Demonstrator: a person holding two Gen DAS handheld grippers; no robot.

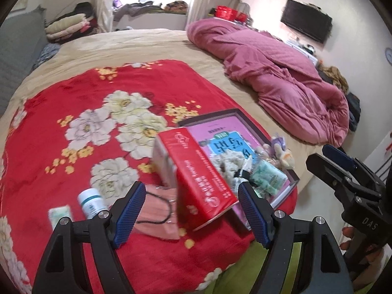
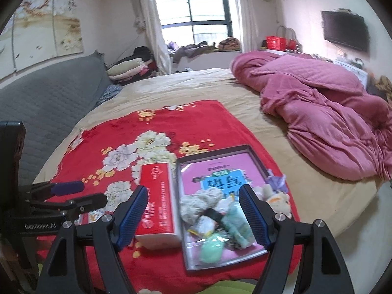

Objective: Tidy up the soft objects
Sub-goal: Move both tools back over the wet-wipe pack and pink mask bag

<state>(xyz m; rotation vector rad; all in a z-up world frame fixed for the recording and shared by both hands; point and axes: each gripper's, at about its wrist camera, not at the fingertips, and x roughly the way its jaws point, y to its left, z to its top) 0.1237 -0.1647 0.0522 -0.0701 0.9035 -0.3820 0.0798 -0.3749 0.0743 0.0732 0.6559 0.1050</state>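
My two grippers, jaws wide and empty — left gripper (image 1: 189, 210), right gripper (image 2: 193, 218).
Soft toys (image 2: 215, 210) sit in the near tray (image 2: 257, 161); a pink mask (image 1: 156, 210) lies left — I could knock the red box (image 2: 156, 201) reaching.

A wide bed (image 2: 196, 83) with a beige sheet carries everything here.

A red plush blanket with white and yellow flowers (image 2: 171, 122) is spread over the bed's near half, and a crumpled pink quilted duvet (image 2: 318, 103) lies heaped along the right side, running towards the far end, well apart from the blanket.
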